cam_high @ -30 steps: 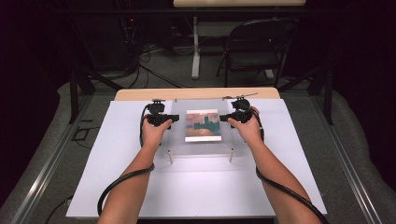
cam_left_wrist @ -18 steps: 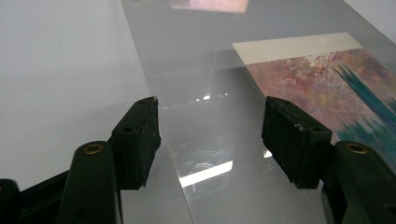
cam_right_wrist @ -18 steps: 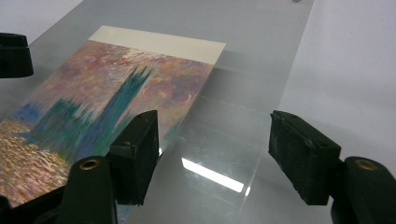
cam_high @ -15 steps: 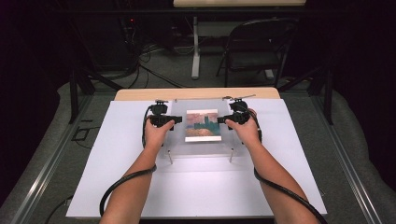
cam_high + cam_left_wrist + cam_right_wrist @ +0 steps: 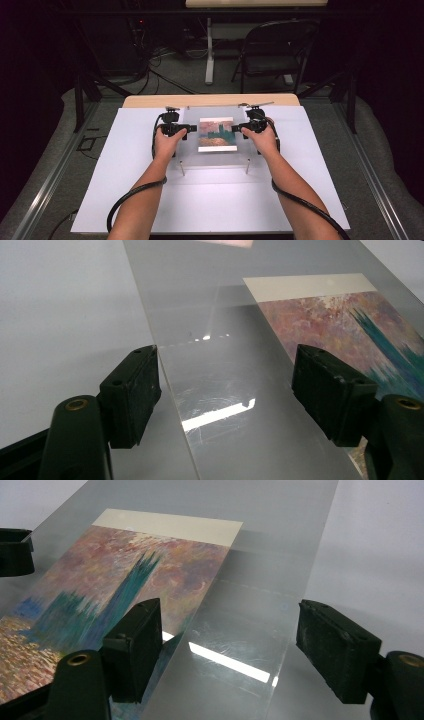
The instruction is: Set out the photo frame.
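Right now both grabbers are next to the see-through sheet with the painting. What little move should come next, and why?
Probably close both at once on the clear sheet. The left gripper and right gripper are each open, their jaws straddling opposite side edges without touching. The painting lies in the middle, so pinching both edges together should keep the sheet level and avoid tipping it.

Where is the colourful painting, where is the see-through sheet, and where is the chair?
painting (image 5: pixel 217 134), high view, the middle of the picture.
see-through sheet (image 5: pixel 220 405), left gripper view, the bare shiny part between the jaws.
chair (image 5: pixel 272 62), high view, the seat, behind the table.
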Motion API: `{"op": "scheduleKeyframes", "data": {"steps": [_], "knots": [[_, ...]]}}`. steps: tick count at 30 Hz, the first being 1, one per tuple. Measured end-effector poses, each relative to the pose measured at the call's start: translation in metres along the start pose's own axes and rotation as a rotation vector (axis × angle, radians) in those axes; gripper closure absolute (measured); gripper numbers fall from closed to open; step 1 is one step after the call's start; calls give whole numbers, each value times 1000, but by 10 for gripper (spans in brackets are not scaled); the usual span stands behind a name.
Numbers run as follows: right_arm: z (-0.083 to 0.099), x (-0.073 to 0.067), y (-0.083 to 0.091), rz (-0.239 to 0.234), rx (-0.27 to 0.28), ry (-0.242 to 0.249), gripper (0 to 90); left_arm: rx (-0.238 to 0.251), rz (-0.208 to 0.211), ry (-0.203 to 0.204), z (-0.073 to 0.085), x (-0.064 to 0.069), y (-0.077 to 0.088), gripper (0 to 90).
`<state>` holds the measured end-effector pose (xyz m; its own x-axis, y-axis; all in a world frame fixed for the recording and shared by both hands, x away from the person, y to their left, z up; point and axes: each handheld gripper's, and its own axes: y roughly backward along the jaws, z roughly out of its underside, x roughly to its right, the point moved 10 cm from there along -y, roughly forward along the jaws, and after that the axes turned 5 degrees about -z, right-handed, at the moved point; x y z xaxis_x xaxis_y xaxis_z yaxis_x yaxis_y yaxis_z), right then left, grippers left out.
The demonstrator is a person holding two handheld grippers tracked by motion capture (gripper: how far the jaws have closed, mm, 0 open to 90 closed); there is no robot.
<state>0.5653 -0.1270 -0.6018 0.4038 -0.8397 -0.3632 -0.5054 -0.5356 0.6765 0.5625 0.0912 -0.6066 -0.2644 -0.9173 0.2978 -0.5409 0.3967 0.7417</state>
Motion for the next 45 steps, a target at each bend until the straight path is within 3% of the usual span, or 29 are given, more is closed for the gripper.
{"op": "scheduleKeyframes", "data": {"steps": [12,25,45], "knots": [[-1,2,-4,-13,2,-31,230,-29,48,58,1,2,-6,226],[-1,2,-7,-38,-23,-82,227,-35,32,57,1,3,-5,225],[-3,-1,-6,2,-31,-85,231,-36,18,65,0,3,-3,251]]}}
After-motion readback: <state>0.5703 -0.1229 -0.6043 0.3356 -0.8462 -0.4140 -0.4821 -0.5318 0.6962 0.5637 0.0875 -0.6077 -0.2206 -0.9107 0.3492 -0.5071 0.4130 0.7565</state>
